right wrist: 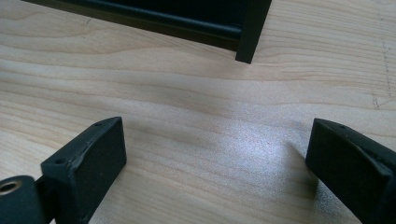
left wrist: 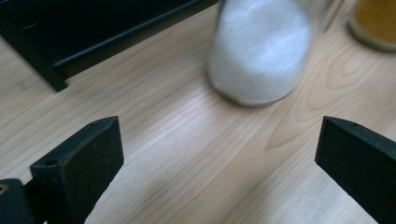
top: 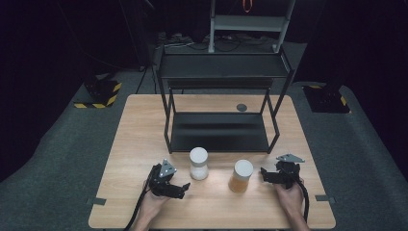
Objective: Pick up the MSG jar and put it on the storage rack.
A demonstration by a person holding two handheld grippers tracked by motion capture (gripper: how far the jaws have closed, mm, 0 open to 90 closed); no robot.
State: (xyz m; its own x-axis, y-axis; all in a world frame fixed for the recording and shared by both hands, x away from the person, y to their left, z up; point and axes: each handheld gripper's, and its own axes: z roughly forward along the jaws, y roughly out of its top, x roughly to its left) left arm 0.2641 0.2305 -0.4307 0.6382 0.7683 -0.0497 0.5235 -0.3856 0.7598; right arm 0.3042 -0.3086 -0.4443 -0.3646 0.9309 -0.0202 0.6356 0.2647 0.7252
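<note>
Dark surroundings swallow most of the room in the high view; only grey floor, a pale frame at the far end and the wooden bench (top: 144, 144) read clearly. On the bench stands a black two-tier rack (top: 221, 122), its shelves so dark that their surfaces are hard to make out. In front of it stand two jars. The white jar (top: 198, 163), white-lidded and filled with white powder or grains, stands just ahead of the left tool (top: 179, 188); in the left gripper view it is blurred and cut off at the top edge. The amber jar (top: 240, 176), also white-lidded, holds something orange-brown; what exactly cannot be told. It stands just beside the right tool (top: 263, 175), apart from it. Both tools have their jaws spread wide over bare wood, gripping nothing. Forearms are cut off at the bottom edge.
</note>
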